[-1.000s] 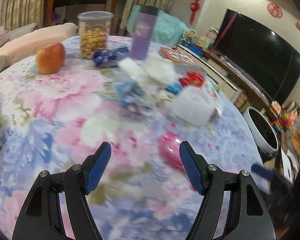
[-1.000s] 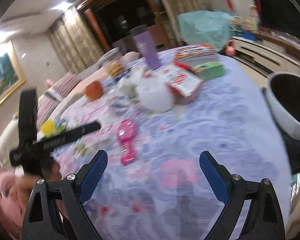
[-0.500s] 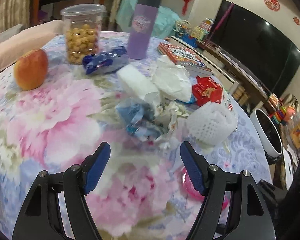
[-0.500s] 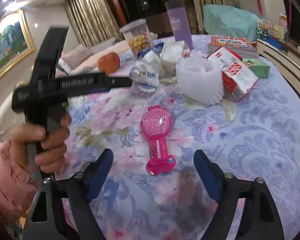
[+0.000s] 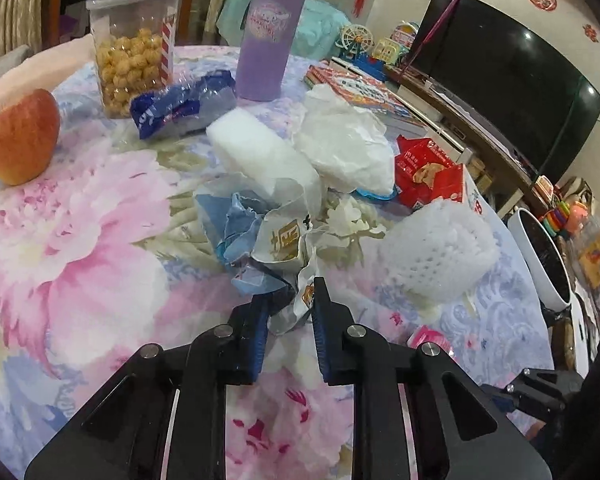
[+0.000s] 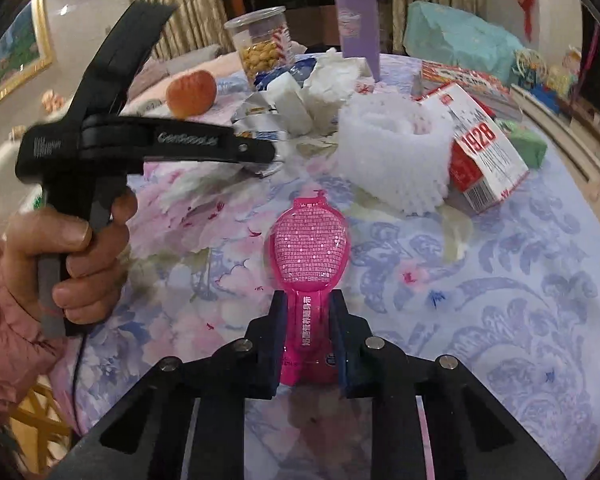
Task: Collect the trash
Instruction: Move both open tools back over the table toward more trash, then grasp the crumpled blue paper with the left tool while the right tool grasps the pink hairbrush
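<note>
The left claw (image 5: 290, 306) is pinching the near edge of a crumpled wrapper (image 5: 278, 240), its blue fingers (image 5: 260, 330) closing on the paper. Just beyond it a white foam block (image 5: 256, 152) and tissue (image 5: 344, 140) are lying on the floral tabletop (image 5: 80, 220), with a foam net (image 5: 440, 256) off to its right. The right claw (image 6: 306, 308) is gripping the handle end of a pink packet (image 6: 308, 248), which is stretching away from it along the tabletop.

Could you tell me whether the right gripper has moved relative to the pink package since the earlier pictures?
Yes. The right gripper has advanced toward the pink package, which lies on the floral tablecloth, and its jaws now clamp the package's narrow end.
</note>
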Motion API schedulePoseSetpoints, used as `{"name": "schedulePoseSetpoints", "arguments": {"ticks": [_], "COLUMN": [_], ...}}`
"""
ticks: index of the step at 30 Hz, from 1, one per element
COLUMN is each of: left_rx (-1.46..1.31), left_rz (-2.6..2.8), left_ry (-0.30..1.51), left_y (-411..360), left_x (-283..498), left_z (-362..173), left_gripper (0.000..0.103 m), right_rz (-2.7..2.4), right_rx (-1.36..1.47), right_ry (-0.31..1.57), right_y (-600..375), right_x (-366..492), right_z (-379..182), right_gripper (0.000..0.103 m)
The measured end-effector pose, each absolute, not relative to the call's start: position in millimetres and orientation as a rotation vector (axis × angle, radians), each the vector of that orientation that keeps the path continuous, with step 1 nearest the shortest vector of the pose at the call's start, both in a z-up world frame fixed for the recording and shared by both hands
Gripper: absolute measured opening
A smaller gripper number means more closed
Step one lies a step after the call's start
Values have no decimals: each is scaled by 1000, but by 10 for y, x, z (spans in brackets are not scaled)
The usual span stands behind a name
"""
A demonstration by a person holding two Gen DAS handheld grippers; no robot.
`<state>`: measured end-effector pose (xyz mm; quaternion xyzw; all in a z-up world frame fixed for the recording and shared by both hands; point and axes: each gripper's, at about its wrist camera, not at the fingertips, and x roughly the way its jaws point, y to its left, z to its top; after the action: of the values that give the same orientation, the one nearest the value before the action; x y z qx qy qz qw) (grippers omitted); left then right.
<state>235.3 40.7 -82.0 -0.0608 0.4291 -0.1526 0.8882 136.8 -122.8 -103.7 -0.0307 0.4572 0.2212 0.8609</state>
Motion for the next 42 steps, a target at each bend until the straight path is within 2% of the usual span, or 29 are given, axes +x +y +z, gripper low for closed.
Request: {"name": "schedulePoseSetpoints", "arguments": {"ticks": [15,42], "left_rx": [-120,6], "left_rz": [-455,-646], "left_ry": [884,917], "left_y": [-116,-1364], "left_x": [1579,1398], "left_z": [-682,-567], "left_gripper": [18,18], "right_rz": [395,224], "right_rx": [107,237], "right_ry": [903,801], "right_y": [-1857,-3039], "right_x": [1160,928], "right_z": [-881,-581], "right_gripper": [20,21]}}
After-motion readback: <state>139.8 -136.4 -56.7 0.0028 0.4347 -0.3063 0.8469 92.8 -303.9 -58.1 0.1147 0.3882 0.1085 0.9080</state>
